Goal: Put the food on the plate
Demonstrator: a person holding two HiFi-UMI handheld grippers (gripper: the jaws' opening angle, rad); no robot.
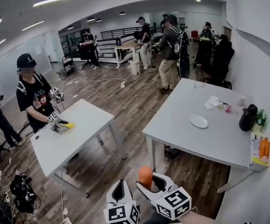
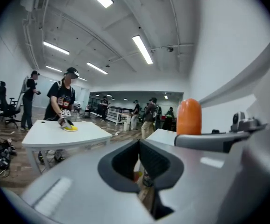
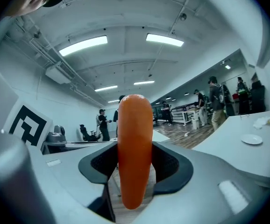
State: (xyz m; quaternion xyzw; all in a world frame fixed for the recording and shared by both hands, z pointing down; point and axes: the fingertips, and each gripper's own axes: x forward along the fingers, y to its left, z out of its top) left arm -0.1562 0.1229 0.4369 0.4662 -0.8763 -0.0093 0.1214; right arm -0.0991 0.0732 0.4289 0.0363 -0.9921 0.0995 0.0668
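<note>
An orange, sausage-shaped piece of food [image 1: 145, 176] stands upright between the pads of my right gripper [image 1: 147, 183], which is shut on it. In the right gripper view the food [image 3: 135, 148] fills the middle, pressed from both sides by the gripper [image 3: 135, 171]. My left gripper [image 1: 121, 191] hangs beside it at the bottom of the head view, jaws together and empty [image 2: 142, 164]. From the left gripper view the food [image 2: 189, 116] sticks up at the right. A small white plate [image 1: 199, 121] lies far ahead on the grey table [image 1: 209, 143]; the plate [image 3: 252, 139] also shows at the right.
On the grey table stand a black bag [image 1: 248, 118], crumpled tissues [image 1: 213, 101] and orange bottles [image 1: 264, 148] near the right wall. A second table [image 1: 79, 129] is at the left, where a person [image 1: 32, 94] works with grippers. Several people stand at the back.
</note>
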